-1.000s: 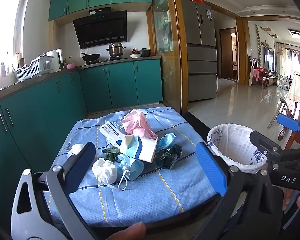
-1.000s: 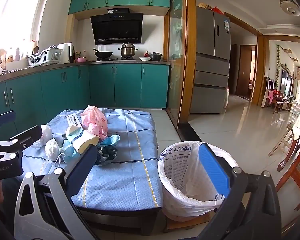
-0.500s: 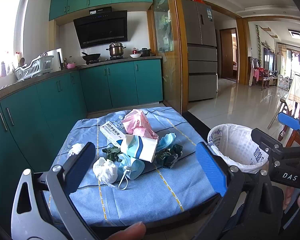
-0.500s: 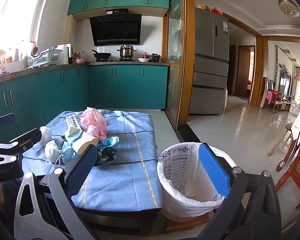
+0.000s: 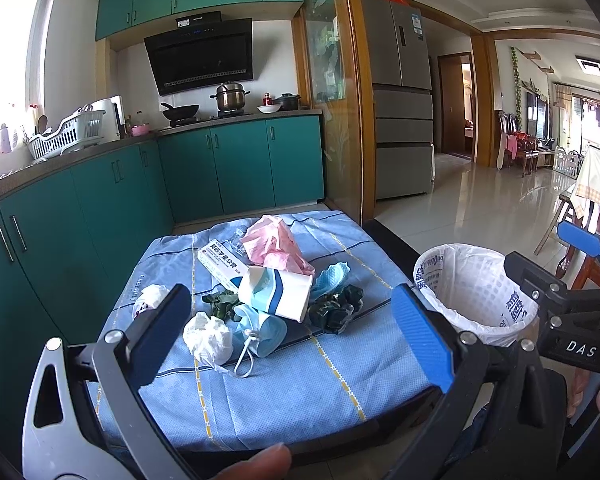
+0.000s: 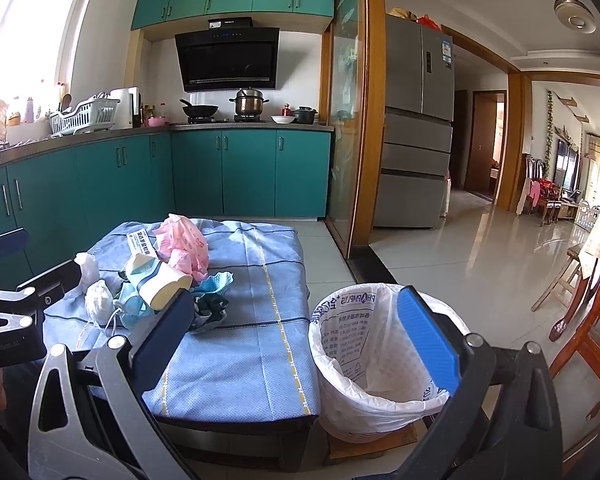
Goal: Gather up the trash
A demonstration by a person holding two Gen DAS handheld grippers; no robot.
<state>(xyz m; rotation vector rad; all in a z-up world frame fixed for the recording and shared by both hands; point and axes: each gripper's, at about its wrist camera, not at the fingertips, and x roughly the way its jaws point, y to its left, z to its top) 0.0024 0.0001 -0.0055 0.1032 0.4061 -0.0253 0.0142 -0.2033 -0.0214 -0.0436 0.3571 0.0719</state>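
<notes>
A heap of trash lies on a low table covered by a blue cloth [image 5: 300, 380]: a paper cup [image 5: 278, 294] on its side, a pink plastic bag [image 5: 276, 246], a white crumpled wad [image 5: 208, 336], a blue face mask [image 5: 260, 330], a dark green wrapper [image 5: 334, 308] and a white box [image 5: 220, 264]. My left gripper [image 5: 296, 340] hangs open just in front of the heap, holding nothing. A bin lined with a white bag [image 6: 380, 364] stands right of the table. My right gripper [image 6: 296, 332] is open above the gap between table and bin.
Teal kitchen cabinets [image 6: 100, 184] run along the left and back, with a stove and pots on the counter. A grey fridge [image 6: 416, 152] stands behind a wooden door frame [image 6: 374, 120]. Wooden chairs [image 6: 588, 312] stand at the right on a glossy tiled floor.
Both grippers have drifted very slightly; the right view has shifted a little towards the bin. Jaws stay open and the trash has not moved.
</notes>
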